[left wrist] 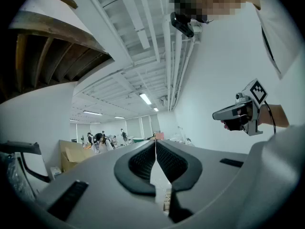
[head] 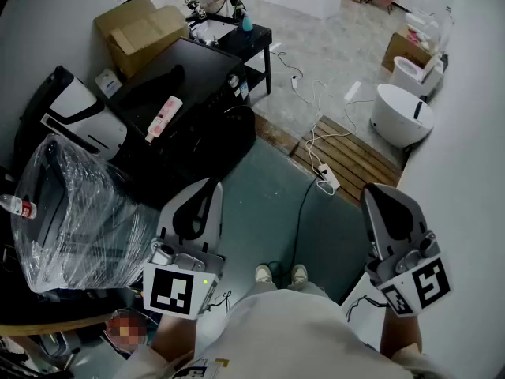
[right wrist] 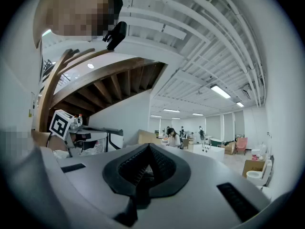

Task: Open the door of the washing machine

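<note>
my left gripper (head: 210, 183) and right gripper (head: 377, 189) are both closed tip to tip on nothing, held level and well apart. the black washing machine (head: 197, 85) stands ahead to the left, its front edge near the left tip. bare floor (head: 268, 188) opens between the grippers, crossed by a cable (head: 302, 208).

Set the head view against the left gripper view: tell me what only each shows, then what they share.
Only the head view: the black washing machine with a pink bottle lying on top, the wooden pallet, the power strip and the person's shoes on the floor.
Only the left gripper view: the ceiling lights, the wooden stair underside and distant people.
Both: the right gripper, the left gripper with its jaws together and nothing between them, and a cardboard box.
</note>
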`<move>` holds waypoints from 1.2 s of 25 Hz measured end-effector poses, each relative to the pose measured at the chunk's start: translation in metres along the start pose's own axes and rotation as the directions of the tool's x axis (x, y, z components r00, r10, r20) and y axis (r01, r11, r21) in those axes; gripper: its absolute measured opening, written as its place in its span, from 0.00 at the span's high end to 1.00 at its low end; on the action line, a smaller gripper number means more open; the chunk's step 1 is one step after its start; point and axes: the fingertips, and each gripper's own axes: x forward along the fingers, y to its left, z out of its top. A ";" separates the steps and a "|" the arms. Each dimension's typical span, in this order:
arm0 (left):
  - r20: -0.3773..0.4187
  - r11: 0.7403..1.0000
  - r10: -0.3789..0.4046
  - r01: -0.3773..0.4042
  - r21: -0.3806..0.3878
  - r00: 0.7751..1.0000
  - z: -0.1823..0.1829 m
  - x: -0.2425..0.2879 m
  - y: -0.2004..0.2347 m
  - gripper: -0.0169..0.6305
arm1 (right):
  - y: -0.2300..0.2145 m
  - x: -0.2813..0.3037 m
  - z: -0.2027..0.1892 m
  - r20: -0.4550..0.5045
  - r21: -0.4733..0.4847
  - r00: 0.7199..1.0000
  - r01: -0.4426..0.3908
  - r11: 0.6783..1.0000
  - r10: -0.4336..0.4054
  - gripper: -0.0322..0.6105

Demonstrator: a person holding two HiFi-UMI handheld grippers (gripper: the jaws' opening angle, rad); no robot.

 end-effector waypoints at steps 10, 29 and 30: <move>-0.057 0.995 -0.001 -0.005 -0.100 0.998 -0.010 -0.003 0.026 0.94 | 0.020 0.033 -0.001 -0.001 0.022 1.000 -0.013 1.000 0.013 0.91; -0.048 0.995 0.099 -0.100 -0.010 0.994 -0.045 -0.014 0.111 0.94 | 0.029 0.104 -0.007 0.022 0.029 1.000 -0.020 0.999 0.019 0.70; -0.045 0.994 0.111 -0.111 -0.007 0.993 -0.047 -0.011 0.115 0.94 | 0.026 0.114 -0.010 0.020 0.028 0.999 -0.033 0.999 0.032 0.70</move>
